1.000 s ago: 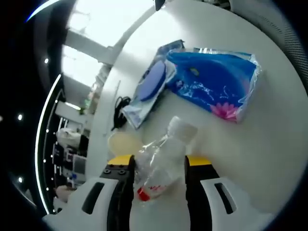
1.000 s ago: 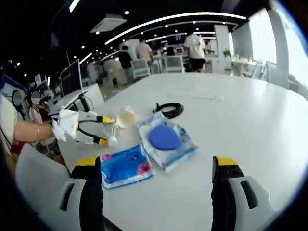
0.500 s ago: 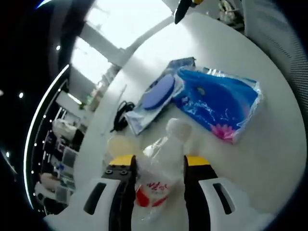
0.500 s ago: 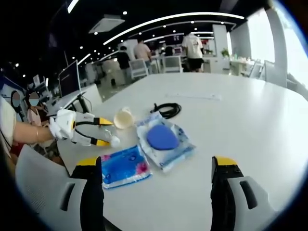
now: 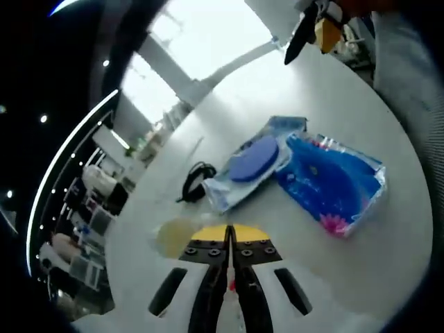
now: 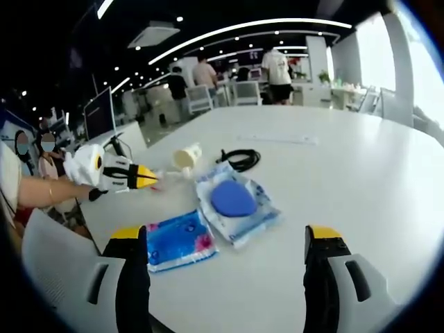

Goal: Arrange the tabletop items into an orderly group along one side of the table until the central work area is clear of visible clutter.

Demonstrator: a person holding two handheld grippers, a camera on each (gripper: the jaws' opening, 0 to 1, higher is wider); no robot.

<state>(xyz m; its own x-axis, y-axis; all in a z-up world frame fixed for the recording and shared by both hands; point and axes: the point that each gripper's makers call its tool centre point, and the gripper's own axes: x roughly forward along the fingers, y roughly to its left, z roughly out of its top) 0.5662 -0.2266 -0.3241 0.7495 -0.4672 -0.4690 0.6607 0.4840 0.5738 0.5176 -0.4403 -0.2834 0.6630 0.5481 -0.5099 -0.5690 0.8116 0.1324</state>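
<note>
Spanning both views, the white table (image 6: pixel 333 173) carries, in descending size, a blue packet (image 6: pixel 177 239), a clear pouch with a blue disc (image 6: pixel 232 201), a black cable (image 6: pixel 239 158) and a pale cup (image 6: pixel 186 155). The left gripper (image 5: pixel 227 258) is seen clenched, its contents untellable; the right gripper (image 6: pixel 225 267) is spread, holding nothing. Gathering is judged underway; the cup side is probably to be grouped next.

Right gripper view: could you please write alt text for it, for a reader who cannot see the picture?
A white table holds a blue packet, a clear packet with a blue disc, a black cable and a tipped pale cup. This view's own jaws stand wide apart below; at left, the left gripper has its jaws closed.
</note>
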